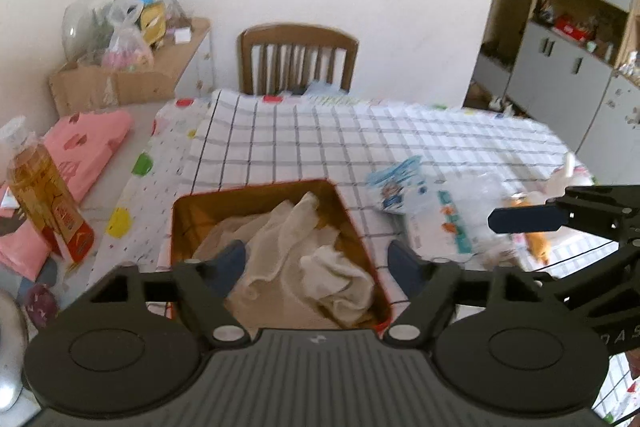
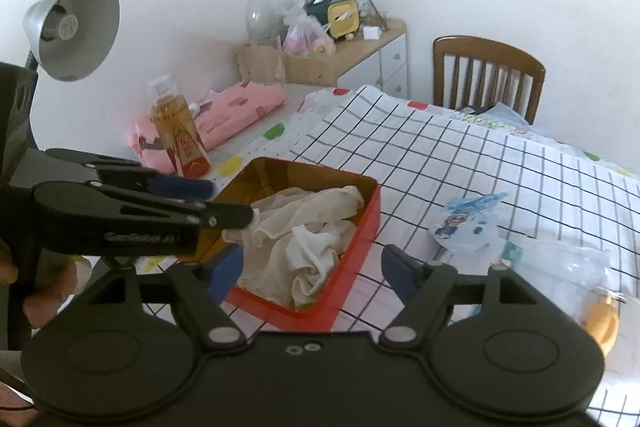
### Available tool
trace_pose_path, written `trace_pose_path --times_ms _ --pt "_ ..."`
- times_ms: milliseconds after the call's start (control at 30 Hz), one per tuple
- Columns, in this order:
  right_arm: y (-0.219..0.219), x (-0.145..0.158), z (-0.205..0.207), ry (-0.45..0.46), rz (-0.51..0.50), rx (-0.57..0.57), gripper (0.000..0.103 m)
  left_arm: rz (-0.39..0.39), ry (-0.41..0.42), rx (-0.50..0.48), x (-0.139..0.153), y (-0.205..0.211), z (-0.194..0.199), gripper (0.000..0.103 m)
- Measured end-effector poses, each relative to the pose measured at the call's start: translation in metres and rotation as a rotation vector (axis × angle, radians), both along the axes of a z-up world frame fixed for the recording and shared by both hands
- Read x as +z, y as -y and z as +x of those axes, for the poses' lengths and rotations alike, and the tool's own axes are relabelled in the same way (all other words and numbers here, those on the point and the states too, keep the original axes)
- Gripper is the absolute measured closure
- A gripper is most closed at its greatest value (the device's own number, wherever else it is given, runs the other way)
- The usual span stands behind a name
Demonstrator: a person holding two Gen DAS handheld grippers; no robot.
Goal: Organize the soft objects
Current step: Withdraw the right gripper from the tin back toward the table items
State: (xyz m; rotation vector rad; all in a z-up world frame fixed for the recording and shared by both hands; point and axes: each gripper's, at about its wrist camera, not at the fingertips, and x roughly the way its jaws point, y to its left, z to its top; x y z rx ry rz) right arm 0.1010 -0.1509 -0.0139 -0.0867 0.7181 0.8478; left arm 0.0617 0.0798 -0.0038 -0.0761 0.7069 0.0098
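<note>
From the left wrist view, the left gripper point(image 1: 318, 263) hangs above a red tin point(image 1: 182, 227) whose inside is golden, its blue-padded jaws spread wide with nothing between them. A crumpled cream cloth point(image 1: 296, 251) lies loose inside the tin, filling most of it, and touches neither pad. The tin sits on the worktop point(image 1: 304, 143), which is covered with a white cloth of dark grid lines. Just right of the tin lie clear plastic packets point(image 1: 436, 211) with blue and green print. The right gripper point(image 1: 524, 219) reaches in from the right edge, above those packets. At the left stand a bottle of amber liquid point(image 1: 36, 187) and a folded pink fabric point(image 1: 88, 147). A wooden chair point(image 1: 298, 57) stands behind the worktop.

From the right wrist view, the right gripper point(image 2: 314, 267) also stands wide apart and empty, above the near corner of the tin point(image 2: 356, 239). The cloth point(image 2: 304, 243) rests in the tin. The left gripper point(image 2: 200, 203) comes in from the left over the tin's far side, with nothing visibly between its blue pads. A grey lamp point(image 2: 74, 31) leans at the upper left.
</note>
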Motion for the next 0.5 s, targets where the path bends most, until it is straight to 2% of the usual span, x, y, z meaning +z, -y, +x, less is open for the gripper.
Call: trace_pose_path --times_ms 167,300,500 --pt "0.026 0.01 -0.011 0.019 0.03 -0.046 0.026 0.014 0.03 -0.037 0.011 0.018 -0.005 0.025" --pt "0.051 0.016 -0.019 0.034 0.061 -0.092 0.021 0.01 0.058 -0.071 0.018 0.032 -0.01 0.02" --pt "0.087 0.021 -0.032 0.064 0.085 -0.165 0.013 -0.01 0.094 -0.133 0.025 0.054 -0.017 0.019"
